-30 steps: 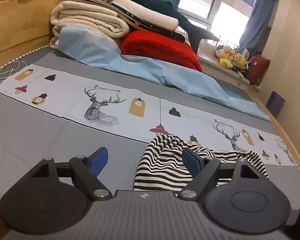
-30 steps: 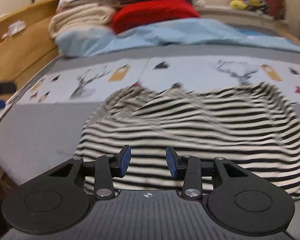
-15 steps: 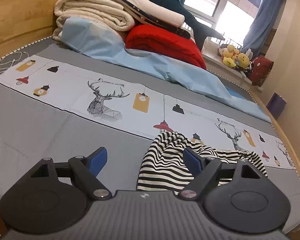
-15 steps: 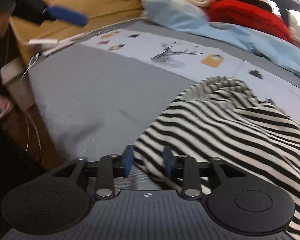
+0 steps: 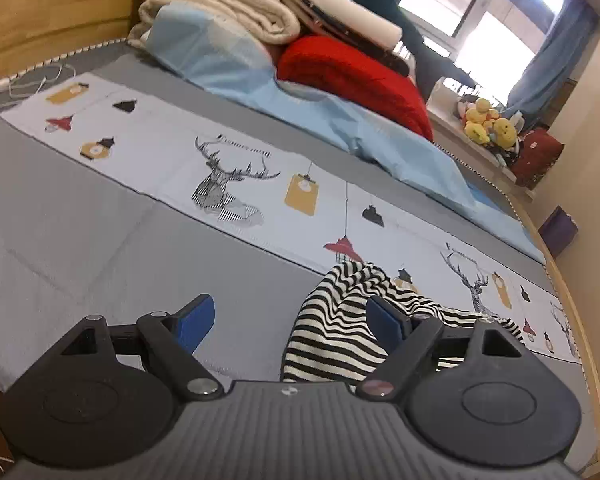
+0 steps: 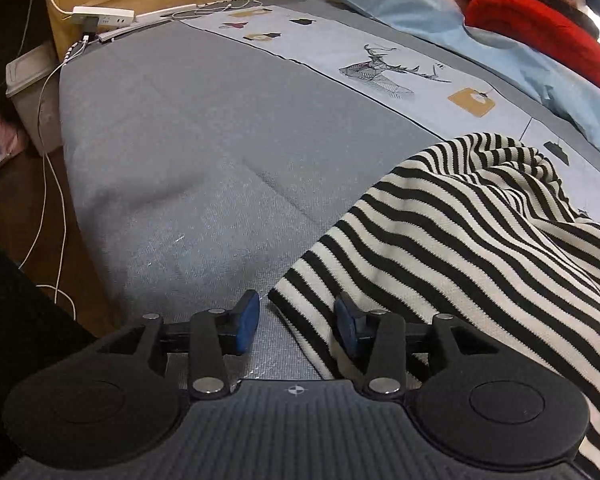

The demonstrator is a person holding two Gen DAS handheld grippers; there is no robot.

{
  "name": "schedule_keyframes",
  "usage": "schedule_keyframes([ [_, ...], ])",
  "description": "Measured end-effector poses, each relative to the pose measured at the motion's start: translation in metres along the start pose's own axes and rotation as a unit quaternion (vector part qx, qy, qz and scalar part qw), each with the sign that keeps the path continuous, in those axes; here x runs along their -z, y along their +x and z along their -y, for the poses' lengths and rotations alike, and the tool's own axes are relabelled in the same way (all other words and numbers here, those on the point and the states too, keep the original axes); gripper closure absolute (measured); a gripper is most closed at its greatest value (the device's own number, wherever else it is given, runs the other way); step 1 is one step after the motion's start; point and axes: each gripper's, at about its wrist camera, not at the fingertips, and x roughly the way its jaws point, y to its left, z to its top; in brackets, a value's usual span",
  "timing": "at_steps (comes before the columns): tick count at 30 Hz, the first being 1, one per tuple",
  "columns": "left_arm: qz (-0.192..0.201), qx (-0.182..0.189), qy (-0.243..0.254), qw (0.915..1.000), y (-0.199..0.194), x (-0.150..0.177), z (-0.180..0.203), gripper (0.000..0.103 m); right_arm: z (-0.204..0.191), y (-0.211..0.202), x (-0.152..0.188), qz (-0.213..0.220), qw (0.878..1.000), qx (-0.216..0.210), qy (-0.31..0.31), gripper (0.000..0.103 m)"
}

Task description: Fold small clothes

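The right hand-held gripper (image 6: 296,322) has swung down to the near corner of the striped top (image 6: 460,240) on the bed (image 6: 172,152); its jaws are closing around the hem, not yet pinching. The left hand-held gripper (image 5: 288,320) stays released beside the top's left edge. The first grasp looks imminent.

A: State the free room on the bed (image 6: 172,152).

B: The grey area left of the striped garment (image 6: 480,240) lies bare up to the printed strip (image 5: 260,184).

A: Obstacles?

B: The garment lies rumpled at the near edge. The piled blankets (image 5: 236,4), red cushion (image 5: 352,76) and blue sheet (image 5: 380,136) block the far side. Charging cables (image 6: 204,10) and a power strip (image 6: 104,16) occupy the far-left corner.
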Motion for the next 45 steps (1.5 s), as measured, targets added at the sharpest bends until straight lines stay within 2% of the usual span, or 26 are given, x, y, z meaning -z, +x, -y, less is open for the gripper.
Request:
schedule_keyframes([
  [1, -0.005, -0.001, -0.002, 1.0000, 0.003, -0.001, 0.000, 0.016, 0.002, 0.000, -0.001, 0.001, 1.000, 0.009, -0.001, 0.083],
  [3, -0.022, 0.001, -0.002, 0.9997, 0.010, -0.002, 0.001, 0.016, 0.010, -0.003, -0.003, 0.002, 1.000, 0.012, 0.018, 0.091],
  [7, -0.062, 0.014, 0.005, 0.9979, 0.030, 0.001, 0.009, 0.016, 0.028, -0.030, -0.009, 0.044, 0.996, 0.008, 0.074, 0.093],
  [10, -0.091, 0.056, -0.022, 0.9940, 0.050, 0.004, 0.013, 0.016, 0.046, -0.059, -0.009, 0.082, 0.989, -0.005, 0.119, 0.093],
  [12, -0.111, 0.100, -0.081, 0.9855, 0.069, 0.010, 0.010, 0.014, 0.056, -0.078, -0.007, 0.104, 0.985, -0.014, 0.139, 0.093],
  [13, -0.129, 0.121, -0.114, 0.9776, 0.082, 0.014, 0.008, 0.013, 0.062, -0.088, -0.005, 0.114, 0.983, -0.017, 0.146, 0.093],
  [15, -0.185, 0.129, -0.140, 0.9641, 0.109, 0.019, 0.012, 0.010, 0.072, -0.104, 0.000, 0.130, 0.979, -0.022, 0.157, 0.094],
  [18, -0.206, 0.131, -0.135, 0.9602, 0.131, 0.021, 0.028, 0.006, 0.087, -0.124, 0.008, 0.147, 0.974, -0.026, 0.173, 0.094],
  [20, -0.221, 0.147, -0.151, 0.9522, 0.147, 0.023, 0.035, 0.005, 0.097, -0.136, 0.012, 0.155, 0.971, -0.032, 0.181, 0.094],
  [26, -0.253, 0.157, -0.166, 0.9401, 0.188, 0.028, 0.061, 0.005, 0.110, -0.155, 0.024, 0.163, 0.970, -0.035, 0.179, 0.094],
  [28, -0.249, 0.153, -0.155, 0.9437, 0.195, 0.027, 0.070, 0.008, 0.113, -0.158, 0.026, 0.162, 0.969, -0.038, 0.181, 0.094],
  [29, -0.242, 0.140, -0.140, 0.9498, 0.197, 0.025, 0.074, 0.017, 0.114, -0.159, 0.027, 0.161, 0.970, -0.039, 0.180, 0.094],
  [30, -0.235, 0.132, -0.124, 0.9552, 0.198, 0.025, 0.078, 0.031, 0.113, -0.159, 0.027, 0.160, 0.970, -0.042, 0.179, 0.094],
  [31, -0.233, 0.134, -0.112, 0.9567, 0.199, 0.026, 0.080, 0.039, 0.112, -0.159, 0.027, 0.160, 0.970, -0.044, 0.177, 0.094],
  [33, -0.228, 0.131, -0.082, 0.9614, 0.197, 0.027, 0.083, 0.077, 0.108, -0.157, 0.025, 0.158, 0.971, -0.048, 0.174, 0.094],
  [35, -0.220, 0.122, -0.059, 0.9660, 0.189, 0.025, 0.080, 0.082, 0.105, -0.154, 0.022, 0.158, 0.971, -0.057, 0.173, 0.094],
  [39, -0.175, 0.152, -0.071, 0.9702, 0.155, 0.008, 0.056, 0.085, 0.091, -0.147, 0.014, 0.178, 0.963, -0.098, 0.175, 0.094],
  [42, -0.137, 0.154, -0.048, 0.9774, 0.123, 0.001, 0.045, 0.086, 0.083, -0.148, 0.007, 0.219, 0.946, -0.144, 0.189, 0.095],
  [45, -0.139, 0.125, -0.043, 0.9814, 0.115, 0.001, 0.041, 0.085, 0.085, -0.149, 0.004, 0.237, 0.933, -0.170, 0.211, 0.095],
])
